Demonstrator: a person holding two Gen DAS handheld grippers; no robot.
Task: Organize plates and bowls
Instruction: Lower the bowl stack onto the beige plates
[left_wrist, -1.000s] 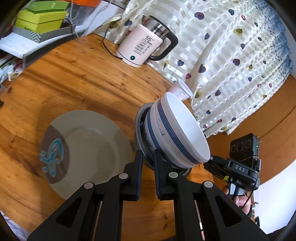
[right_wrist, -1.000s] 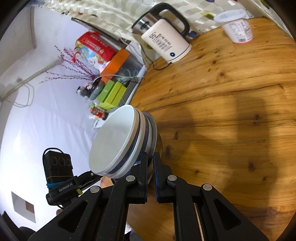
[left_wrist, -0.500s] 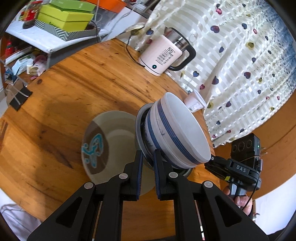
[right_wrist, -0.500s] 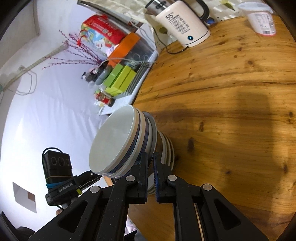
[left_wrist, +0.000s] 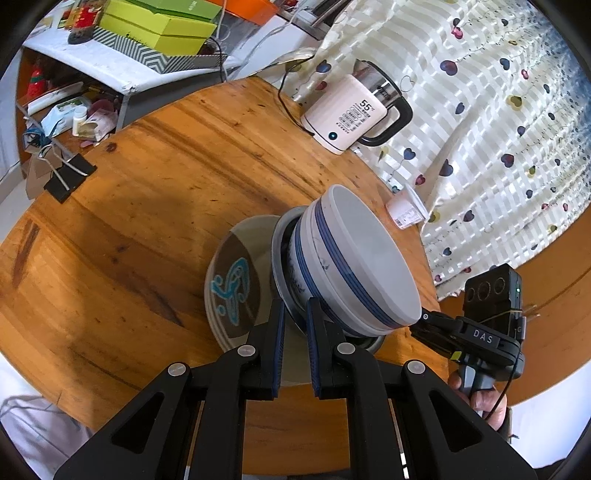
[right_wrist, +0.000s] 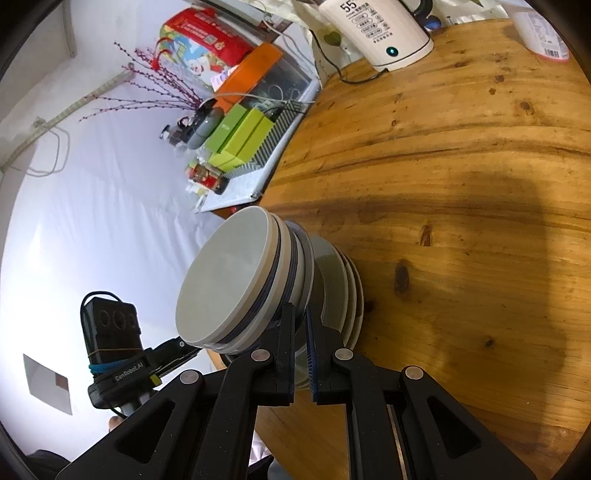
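A stack of white bowls with blue bands (left_wrist: 362, 266) (right_wrist: 229, 284) sits in a grey plate (left_wrist: 279, 258) (right_wrist: 307, 247), tilted and carried between both grippers. My left gripper (left_wrist: 293, 314) is shut on that plate's near rim. My right gripper (right_wrist: 301, 314) is shut on the opposite rim; its tip (left_wrist: 421, 317) shows at the bowls' far side. The left gripper's tip (right_wrist: 184, 343) shows beneath the bowls in the right wrist view. Just under the carried stack, a pile of grey plates with a blue design (left_wrist: 232, 288) (right_wrist: 349, 291) rests on the wooden table (left_wrist: 147, 206).
A white electric kettle (left_wrist: 351, 118) (right_wrist: 376, 33) with its cord and a small yoghurt cup (left_wrist: 406, 210) (right_wrist: 543, 33) stand at the table's far side. A black binder clip (left_wrist: 70, 177) hangs at the left edge. A shelf with green boxes (left_wrist: 159, 22) lies beyond.
Both grippers have carried the bowl stack across the table toward the patterned plates, which now lie directly beneath it. Both grips are unchanged.
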